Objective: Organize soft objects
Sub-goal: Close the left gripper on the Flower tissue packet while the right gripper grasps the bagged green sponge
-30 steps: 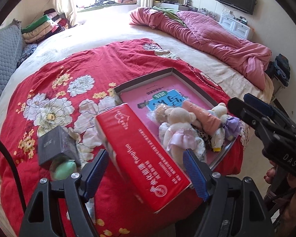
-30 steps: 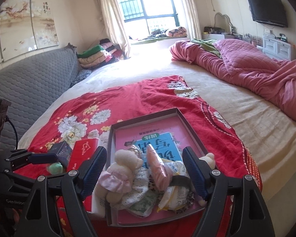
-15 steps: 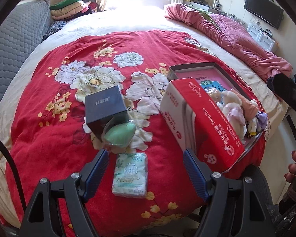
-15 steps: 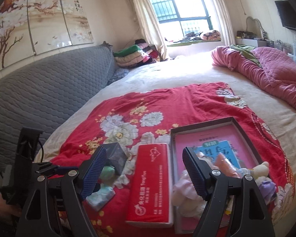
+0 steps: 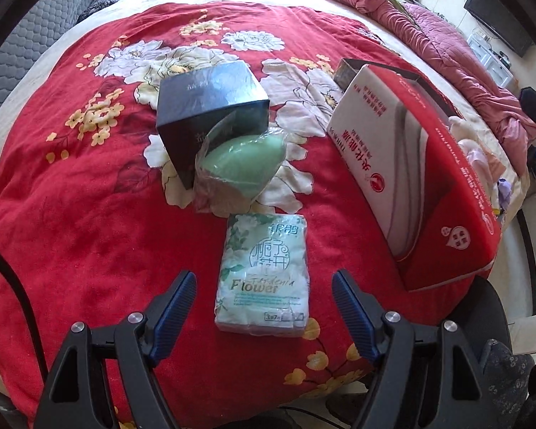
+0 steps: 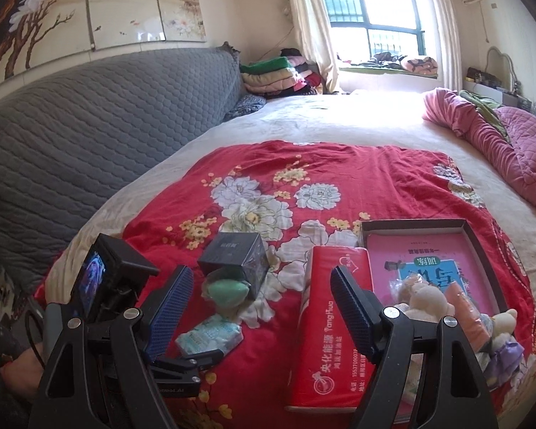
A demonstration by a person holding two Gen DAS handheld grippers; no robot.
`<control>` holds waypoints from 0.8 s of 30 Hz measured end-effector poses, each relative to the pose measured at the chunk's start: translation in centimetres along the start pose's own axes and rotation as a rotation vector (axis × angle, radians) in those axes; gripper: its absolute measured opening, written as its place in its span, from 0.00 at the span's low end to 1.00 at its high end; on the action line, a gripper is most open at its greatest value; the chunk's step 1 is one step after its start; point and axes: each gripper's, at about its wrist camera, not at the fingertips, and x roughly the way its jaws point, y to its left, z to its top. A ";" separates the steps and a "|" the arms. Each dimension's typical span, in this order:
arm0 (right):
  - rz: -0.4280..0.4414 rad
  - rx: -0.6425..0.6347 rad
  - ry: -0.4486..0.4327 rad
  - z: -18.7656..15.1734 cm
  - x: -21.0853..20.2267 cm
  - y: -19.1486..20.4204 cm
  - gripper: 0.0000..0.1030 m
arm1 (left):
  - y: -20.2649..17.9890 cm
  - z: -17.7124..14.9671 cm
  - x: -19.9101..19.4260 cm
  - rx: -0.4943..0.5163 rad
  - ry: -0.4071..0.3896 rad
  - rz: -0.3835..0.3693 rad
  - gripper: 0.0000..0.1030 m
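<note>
A pale green tissue pack lies on the red floral blanket, right in front of my open left gripper, between its fingers. A green soft sponge in clear wrap sits just beyond it, against a black box. My right gripper is open and empty, held above the blanket. In its view the tissue pack, the sponge, the left gripper and a dark tray with plush toys show.
A long red tissue carton lies between the small items and the tray, also in the right wrist view. A pink quilt lies at the far right of the bed. A grey quilted headboard runs along the left.
My left gripper has swung left from the tray and carton and dropped close over the tissue pack. My right gripper has turned left and pulled back from the tray.
</note>
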 end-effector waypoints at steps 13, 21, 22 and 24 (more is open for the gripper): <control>-0.060 -0.168 0.165 0.4 7.1 2.5 0.78 | 3.2 0.1 2.3 -0.127 0.019 -0.108 0.45; -0.006 -0.186 0.297 0.1 12.2 5.5 0.78 | 6.4 -0.7 1.3 -0.215 0.023 -0.211 0.42; 0.001 -0.192 0.313 -0.2 13.0 5.9 0.78 | 6.8 -0.9 1.1 -0.225 0.020 -0.213 0.42; -0.003 -0.202 0.355 -0.8 14.6 6.5 0.78 | 7.6 -1.1 1.0 -0.253 0.026 -0.234 0.42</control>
